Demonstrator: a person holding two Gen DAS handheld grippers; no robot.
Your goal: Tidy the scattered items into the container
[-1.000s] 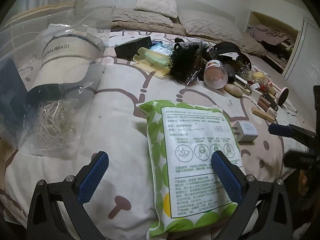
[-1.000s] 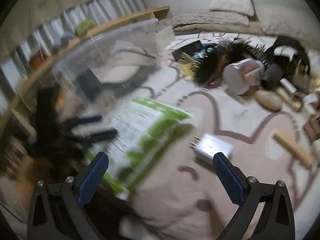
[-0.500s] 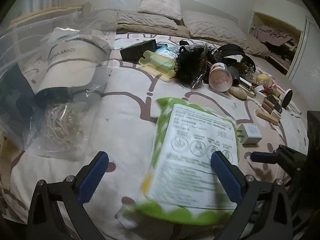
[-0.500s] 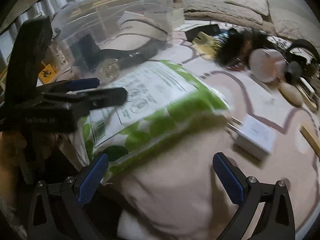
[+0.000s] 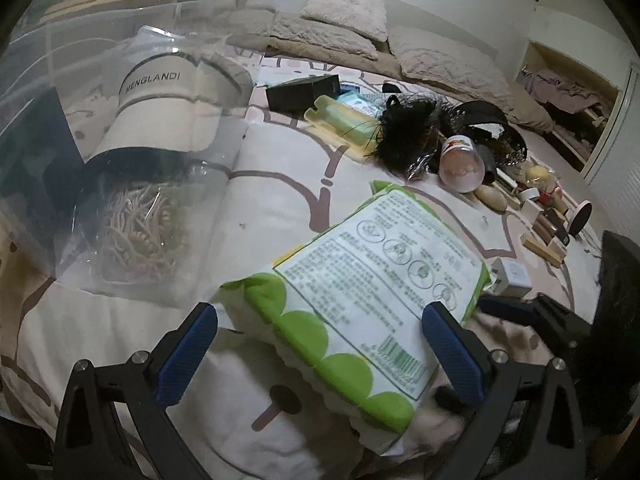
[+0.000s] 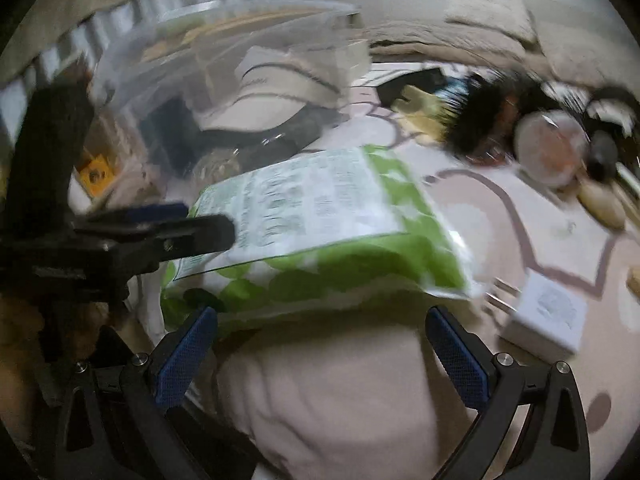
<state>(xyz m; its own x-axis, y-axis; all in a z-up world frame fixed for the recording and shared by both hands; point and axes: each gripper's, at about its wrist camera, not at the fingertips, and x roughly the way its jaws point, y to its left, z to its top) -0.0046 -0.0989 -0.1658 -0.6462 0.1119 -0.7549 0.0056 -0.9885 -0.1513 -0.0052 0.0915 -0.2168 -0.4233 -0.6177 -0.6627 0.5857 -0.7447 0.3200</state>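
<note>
**A:** Why's the green-and-white pack [image 5: 372,280] tilted up off the bed [image 5: 272,184]?

**B:** Looks propped for lifting toward the clear container [image 5: 80,92], just left. Left gripper [image 5: 320,352] is spread wide around it; right gripper [image 6: 320,354] is spread too, nothing pinched.

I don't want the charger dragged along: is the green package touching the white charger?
Cannot tell. In the left wrist view the package overlaps the charger; the right wrist view is too blurred to show a gap.

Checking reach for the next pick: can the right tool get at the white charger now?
Probably yes: the white charger lies uncovered on the bedspread, just beside the open right tool.
</note>
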